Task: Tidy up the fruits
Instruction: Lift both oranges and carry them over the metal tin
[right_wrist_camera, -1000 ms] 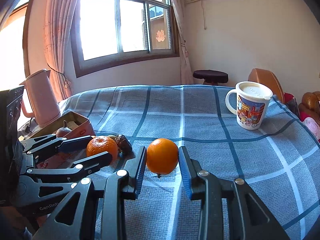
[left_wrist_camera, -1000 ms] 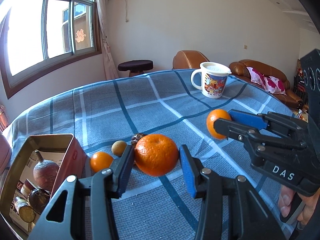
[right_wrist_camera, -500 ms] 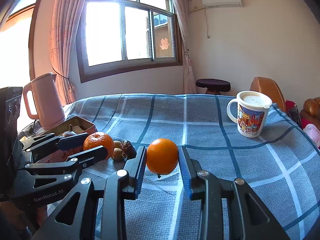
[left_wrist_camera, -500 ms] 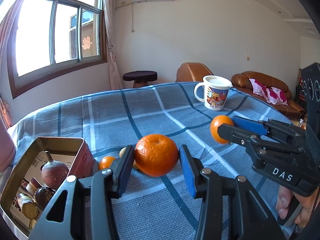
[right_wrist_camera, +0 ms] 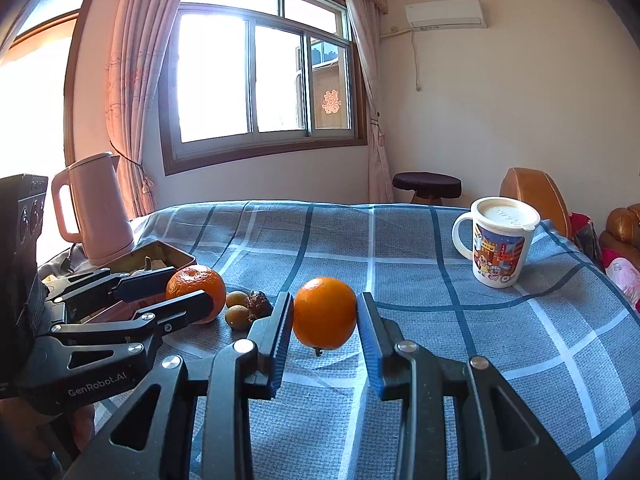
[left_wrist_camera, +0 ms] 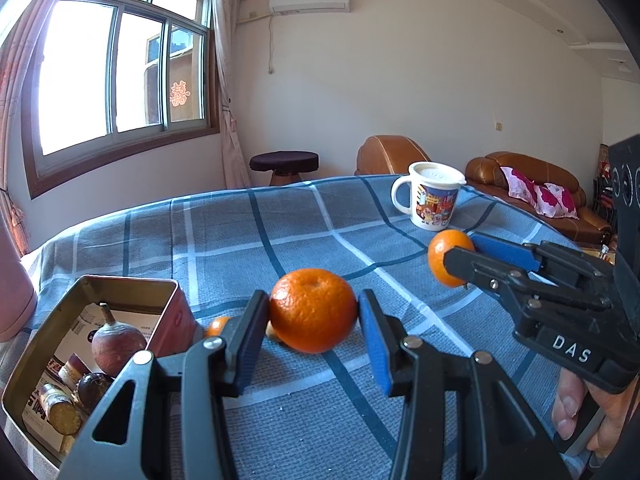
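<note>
Kettle (right_wrist_camera: 94, 208), pink, stands at the far left edge of the checked tablecloth (right_wrist_camera: 400, 248). Just beside it sits an open metal tin (left_wrist_camera: 36, 344) holding a reddish-brown stemmed fruit (left_wrist_camera: 118, 350), a dark round fruit and other small items not clearly identifiable. Left gripper (left_wrist_camera: 312, 312) pinches a dimpled mandarin (left_wrist_camera: 313, 310) between its blue pads, the fruit lifted clear of the cloth, near the tin's right wall. On the cloth behind it lie small fruits (right_wrist_camera: 240, 308): two tan round ones and a dark wrinkled one in the right wrist view; a small orange one (left_wrist_camera: 218, 326) shows in the left wrist view. Right gripper (right_wrist_camera: 325, 314) is closed on a smooth orange (right_wrist_camera: 325, 313), also held above the cloth, right of the mandarin and apart from it. Lidded printed mug (right_wrist_camera: 500, 248) stands upright at the far right of the table. Fingers of a hand (left_wrist_camera: 576, 408) wrap the right gripper's handle.
</note>
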The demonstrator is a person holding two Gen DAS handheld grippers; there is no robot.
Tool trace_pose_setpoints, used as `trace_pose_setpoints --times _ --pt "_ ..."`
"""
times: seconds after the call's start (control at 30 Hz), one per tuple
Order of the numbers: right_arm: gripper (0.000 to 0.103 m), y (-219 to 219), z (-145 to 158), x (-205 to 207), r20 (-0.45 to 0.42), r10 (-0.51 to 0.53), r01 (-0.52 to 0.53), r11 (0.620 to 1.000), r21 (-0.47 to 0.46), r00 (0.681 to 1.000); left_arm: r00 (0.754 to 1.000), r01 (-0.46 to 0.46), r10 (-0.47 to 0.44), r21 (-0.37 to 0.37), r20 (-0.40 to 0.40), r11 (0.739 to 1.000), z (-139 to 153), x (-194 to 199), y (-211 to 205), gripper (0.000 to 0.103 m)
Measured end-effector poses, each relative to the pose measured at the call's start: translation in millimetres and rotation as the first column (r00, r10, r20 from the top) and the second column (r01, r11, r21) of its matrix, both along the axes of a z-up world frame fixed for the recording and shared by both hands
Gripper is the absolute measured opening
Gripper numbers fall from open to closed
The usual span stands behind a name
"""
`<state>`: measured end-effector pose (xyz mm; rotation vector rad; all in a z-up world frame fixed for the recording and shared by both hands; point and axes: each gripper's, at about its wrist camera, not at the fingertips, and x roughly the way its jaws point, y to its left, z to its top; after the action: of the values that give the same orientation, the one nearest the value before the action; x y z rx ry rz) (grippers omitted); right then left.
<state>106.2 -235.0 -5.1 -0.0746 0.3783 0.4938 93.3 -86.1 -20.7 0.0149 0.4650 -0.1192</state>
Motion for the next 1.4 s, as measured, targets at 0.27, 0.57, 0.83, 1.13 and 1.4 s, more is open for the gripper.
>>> trace_pose_setpoints --times 0.27,0.57,0.83,1.13,1.4 --pt "0.035 1.3 0.9 -1.9 0.012 0.007 -0.007 1.0 -0.006 1.0 1.0 -0.01 0.01 0.0 0.018 1.0 1.5 -7.9 2.7 0.048" --pt "0.035 10.4 -0.6 0.7 -0.017 0.038 -0.038 0.999 -0.005 0.999 0.999 -0.024 0.024 -0.001 0.026 1.0 5.2 -22.5 15.2 0.048" --pt "0.035 43.9 9.0 -6.7 -0.014 0.116 -0.116 0.993 -0.019 0.993 0.995 -0.092 0.093 -0.019 0.045 0.996 16.4 -36.5 55.5 0.048" --pt "0.035 87.1 20.6 -12.8 -0.02 0.206 -0.206 0.978 -0.016 0.978 0.983 -0.181 0.182 -0.04 0.031 0.983 16.3 -46.1 106.6 0.048" --pt "0.035 131.5 21.8 -22.8 -0.028 0.284 -0.285 0.957 -0.046 0.958 0.968 -0.249 0.25 -0.07 0.012 0.966 15.1 -52.8 148.7 0.048"
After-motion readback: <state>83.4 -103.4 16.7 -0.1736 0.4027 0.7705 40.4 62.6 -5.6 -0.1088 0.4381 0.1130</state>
